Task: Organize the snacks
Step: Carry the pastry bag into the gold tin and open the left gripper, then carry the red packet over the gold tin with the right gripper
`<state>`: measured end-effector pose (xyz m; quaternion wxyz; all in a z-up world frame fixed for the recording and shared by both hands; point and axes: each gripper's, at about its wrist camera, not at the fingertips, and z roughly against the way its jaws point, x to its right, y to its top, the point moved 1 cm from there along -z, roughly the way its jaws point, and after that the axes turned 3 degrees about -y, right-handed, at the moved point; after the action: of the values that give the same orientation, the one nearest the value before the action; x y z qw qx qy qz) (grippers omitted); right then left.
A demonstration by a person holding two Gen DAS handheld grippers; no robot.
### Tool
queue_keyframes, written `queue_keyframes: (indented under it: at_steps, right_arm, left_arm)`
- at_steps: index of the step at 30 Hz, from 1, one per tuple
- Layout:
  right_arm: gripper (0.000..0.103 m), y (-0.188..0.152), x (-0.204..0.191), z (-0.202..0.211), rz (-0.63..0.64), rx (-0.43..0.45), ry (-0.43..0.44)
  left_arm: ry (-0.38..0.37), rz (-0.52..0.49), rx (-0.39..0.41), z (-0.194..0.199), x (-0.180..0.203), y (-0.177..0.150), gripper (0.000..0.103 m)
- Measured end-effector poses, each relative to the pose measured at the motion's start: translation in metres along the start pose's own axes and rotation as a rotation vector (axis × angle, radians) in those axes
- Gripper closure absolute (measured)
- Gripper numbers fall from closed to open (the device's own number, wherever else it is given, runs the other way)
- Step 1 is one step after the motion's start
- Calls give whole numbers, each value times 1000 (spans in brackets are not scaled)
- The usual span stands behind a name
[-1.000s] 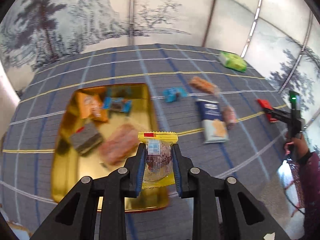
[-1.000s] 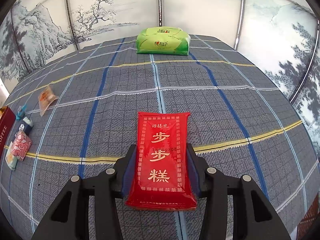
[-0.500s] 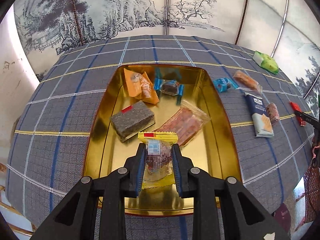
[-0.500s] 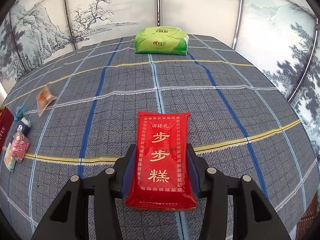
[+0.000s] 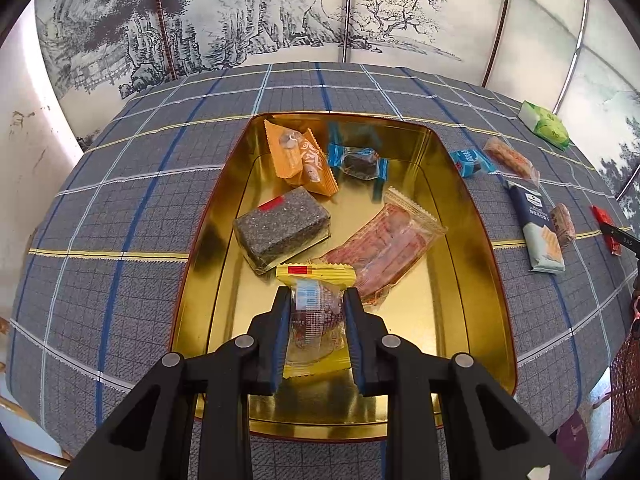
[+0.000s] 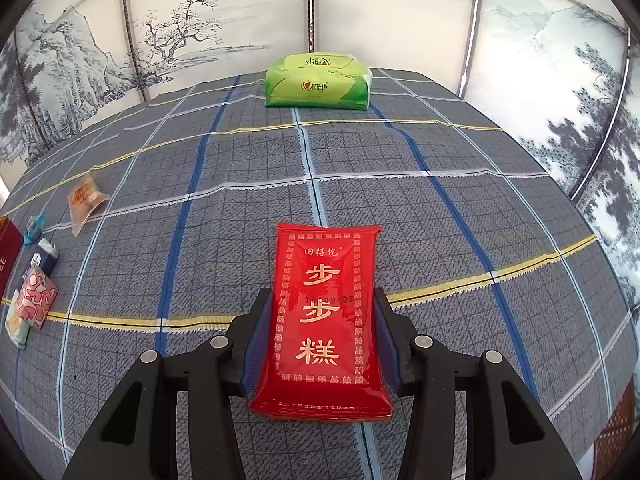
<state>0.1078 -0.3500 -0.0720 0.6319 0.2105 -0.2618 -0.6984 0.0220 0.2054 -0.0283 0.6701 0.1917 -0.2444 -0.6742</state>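
My left gripper (image 5: 314, 300) is shut on a yellow-edged clear snack packet (image 5: 316, 322) and holds it over the near part of a gold tin tray (image 5: 480, 300). The tray holds an orange packet (image 5: 302, 160), a blue-wrapped sweet (image 5: 360, 160), a grey sesame block (image 5: 282, 230) and a pink clear-wrapped bar (image 5: 384, 248). My right gripper (image 6: 322, 312) is shut on a red packet (image 6: 324, 312) with gold Chinese characters, above the plaid tablecloth.
To the right of the tray lie a blue sweet (image 5: 470, 162), an orange bar (image 5: 510, 160), a navy-and-white packet (image 5: 540, 228) and a brown sweet (image 5: 562, 224). A green tissue pack (image 6: 318, 82) sits at the far table edge. Painted screens surround the table.
My left gripper has swung left with the yellow packet, from beside the tray's right rim to over its near middle. The right gripper and red packet have hardly moved.
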Motion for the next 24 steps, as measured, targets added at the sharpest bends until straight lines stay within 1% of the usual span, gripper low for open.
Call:
queue_keyframes:
  at_steps: [6, 8, 10, 11, 14, 15, 16, 20, 24]
  right_arm:
    - [55, 0, 0, 0, 0, 0, 0]
    - [55, 0, 0, -1, 0, 0, 0]
    - [55, 1, 0, -1, 0, 0, 0]
    - [55, 1, 0, -1, -3, -1, -1]
    - [54, -1, 0, 0, -14, -4, -6]
    - [54, -1, 0, 1, -18, -6, -5]
    - [54, -3, -1, 3, -22, -8, -5]
    - [55, -11, -7, 12, -33, -7, 30]
    - [56, -18, -7, 21, -84, -13, 88]
  left_arm:
    - [18, 3, 12, -1, -1, -1, 79]
    - [32, -1, 23, 0, -1, -1, 77]
    - [42, -7, 32, 1, -1, 0, 69]
    - [47, -9, 38, 2, -1, 0, 67]
    - [59, -13, 92, 11, -2, -1, 58]
    - [60, -13, 107, 14, -3, -1, 49]
    - [63, -10, 133, 18, -4, -1, 43]
    - [90, 10, 241, 31, -13, 0, 43]
    - [141, 54, 314, 35, -28, 4, 43]
